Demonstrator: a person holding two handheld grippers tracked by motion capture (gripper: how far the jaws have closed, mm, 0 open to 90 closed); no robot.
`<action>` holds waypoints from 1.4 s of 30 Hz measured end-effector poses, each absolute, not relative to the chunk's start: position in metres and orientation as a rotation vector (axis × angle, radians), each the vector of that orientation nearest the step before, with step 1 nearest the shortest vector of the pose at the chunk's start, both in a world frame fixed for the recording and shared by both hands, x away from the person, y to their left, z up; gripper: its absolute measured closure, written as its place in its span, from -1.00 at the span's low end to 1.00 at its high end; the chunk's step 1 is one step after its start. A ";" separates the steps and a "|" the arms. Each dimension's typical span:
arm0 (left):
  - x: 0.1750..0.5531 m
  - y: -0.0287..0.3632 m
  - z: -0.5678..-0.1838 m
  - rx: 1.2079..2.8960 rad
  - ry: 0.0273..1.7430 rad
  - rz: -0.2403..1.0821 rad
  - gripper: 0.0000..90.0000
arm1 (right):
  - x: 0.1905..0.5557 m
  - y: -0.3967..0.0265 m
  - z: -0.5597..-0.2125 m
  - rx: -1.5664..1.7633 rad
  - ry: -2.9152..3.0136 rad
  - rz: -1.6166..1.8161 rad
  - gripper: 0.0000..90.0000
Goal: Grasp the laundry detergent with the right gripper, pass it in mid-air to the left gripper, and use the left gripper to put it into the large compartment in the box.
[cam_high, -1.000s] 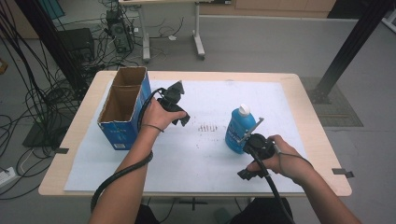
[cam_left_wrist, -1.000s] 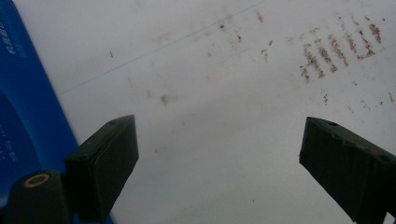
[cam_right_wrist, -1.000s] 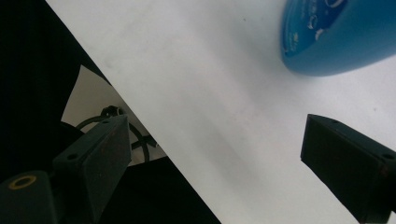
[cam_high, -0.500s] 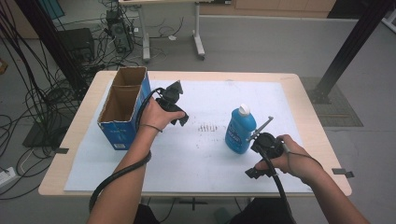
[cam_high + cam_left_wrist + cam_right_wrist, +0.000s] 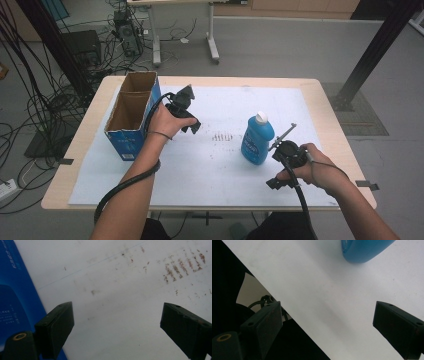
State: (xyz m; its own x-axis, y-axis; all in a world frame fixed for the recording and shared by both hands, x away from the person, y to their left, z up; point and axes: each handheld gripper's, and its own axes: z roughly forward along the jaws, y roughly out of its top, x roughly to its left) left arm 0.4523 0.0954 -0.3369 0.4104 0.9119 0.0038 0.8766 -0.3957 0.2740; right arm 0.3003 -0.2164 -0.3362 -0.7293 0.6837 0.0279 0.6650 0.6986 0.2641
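Inspecting the work surface, we are finding a light wooden table covered by a white sheet that is carrying a patch of small brownish marks near its middle. Around it we are seeing a grey floor, loose cables and equipment at the left, and a second table's legs behind. An open blue cardboard box is standing at the sheet's left edge. We are taking the blue bottle with the white cap as the item in hand: it is standing upright on the sheet right of centre, its long axis vertical and its cap pointing up. The right gripper is sitting just beside the bottle, on its near right side, not touching it; its jaws are standing spread with nothing between them, and in the right gripper view the bottle's rounded blue base is lying ahead of the jaws, well apart from both pads. The left gripper is hovering just beside the box, well apart from the bottle, its jaws likewise spread over bare sheet.
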 end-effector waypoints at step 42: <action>0.453 0.096 -0.346 2.444 1.577 0.192 -0.73 | 0.312 -0.244 -0.359 1.256 2.774 0.354 -0.81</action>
